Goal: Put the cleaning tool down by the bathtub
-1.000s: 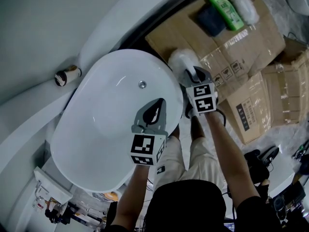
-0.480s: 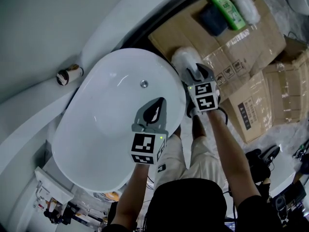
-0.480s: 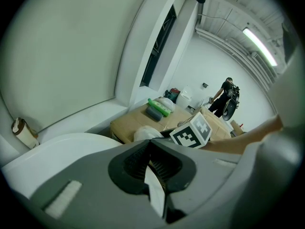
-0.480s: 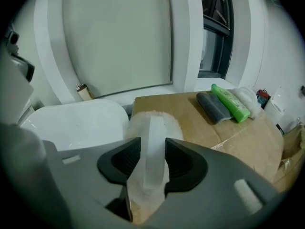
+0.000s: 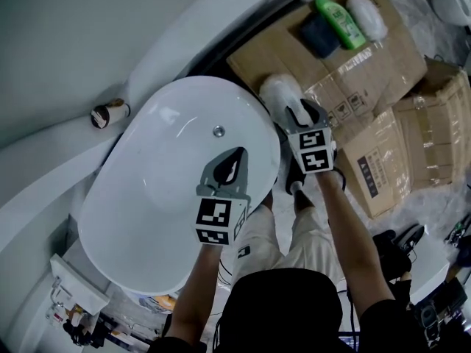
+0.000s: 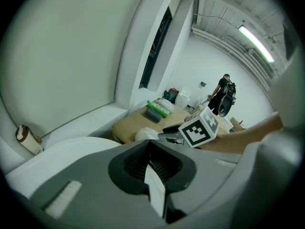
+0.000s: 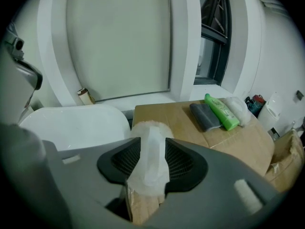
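right hand-held gripper (image 5: 298,111) has just been opening its jaws, now apart, cleaning tool (image 5: 278,90) free between them on cardboard (image 5: 383,50) by bathtub (image 5: 162,190): looks placed.

Head view steeply down over bathtub (image 5: 147,197), both gripper views low along their jaws, all sharing cardboard (image 5: 383,72)

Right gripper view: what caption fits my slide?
The right gripper has just opened its fingers; the duster between them lies on cardboard by the bathtub.
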Demonstrator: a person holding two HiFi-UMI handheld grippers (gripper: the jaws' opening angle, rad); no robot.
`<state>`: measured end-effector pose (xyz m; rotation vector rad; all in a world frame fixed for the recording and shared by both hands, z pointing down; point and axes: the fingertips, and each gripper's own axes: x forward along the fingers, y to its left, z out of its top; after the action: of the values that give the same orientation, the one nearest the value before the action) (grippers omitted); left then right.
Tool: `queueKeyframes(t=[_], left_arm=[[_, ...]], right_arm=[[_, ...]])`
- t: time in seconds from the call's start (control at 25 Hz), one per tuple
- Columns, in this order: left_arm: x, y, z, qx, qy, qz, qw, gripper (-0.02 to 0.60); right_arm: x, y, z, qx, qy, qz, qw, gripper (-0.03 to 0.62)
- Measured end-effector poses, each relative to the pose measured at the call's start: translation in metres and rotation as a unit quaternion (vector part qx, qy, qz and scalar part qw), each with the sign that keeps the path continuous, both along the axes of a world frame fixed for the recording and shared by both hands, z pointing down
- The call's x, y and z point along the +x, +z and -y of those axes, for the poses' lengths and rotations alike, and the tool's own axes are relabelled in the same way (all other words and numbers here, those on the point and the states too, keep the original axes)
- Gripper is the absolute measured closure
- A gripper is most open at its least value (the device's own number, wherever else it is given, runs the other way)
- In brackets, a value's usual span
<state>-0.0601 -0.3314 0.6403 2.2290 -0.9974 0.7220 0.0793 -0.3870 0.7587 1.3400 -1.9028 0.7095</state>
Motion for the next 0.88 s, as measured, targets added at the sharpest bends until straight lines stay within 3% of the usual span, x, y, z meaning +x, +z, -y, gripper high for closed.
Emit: queueKeyframes(t=[0.48,0.88], left_arm=[[0.015,-0.036,-0.039,0.026,-0.016,0.002,0.9995,0.583],[0.061,-0.087,-0.094,0.068,-0.023,-0.013,0.9973,0.583]], right_arm=[[0.004,-0.054,-0.039,0.026,-0.030,0.001,0.999,0.450],[0.004,-0.127,-0.117,0.068,-0.087,0.013,0.994,0.450]])
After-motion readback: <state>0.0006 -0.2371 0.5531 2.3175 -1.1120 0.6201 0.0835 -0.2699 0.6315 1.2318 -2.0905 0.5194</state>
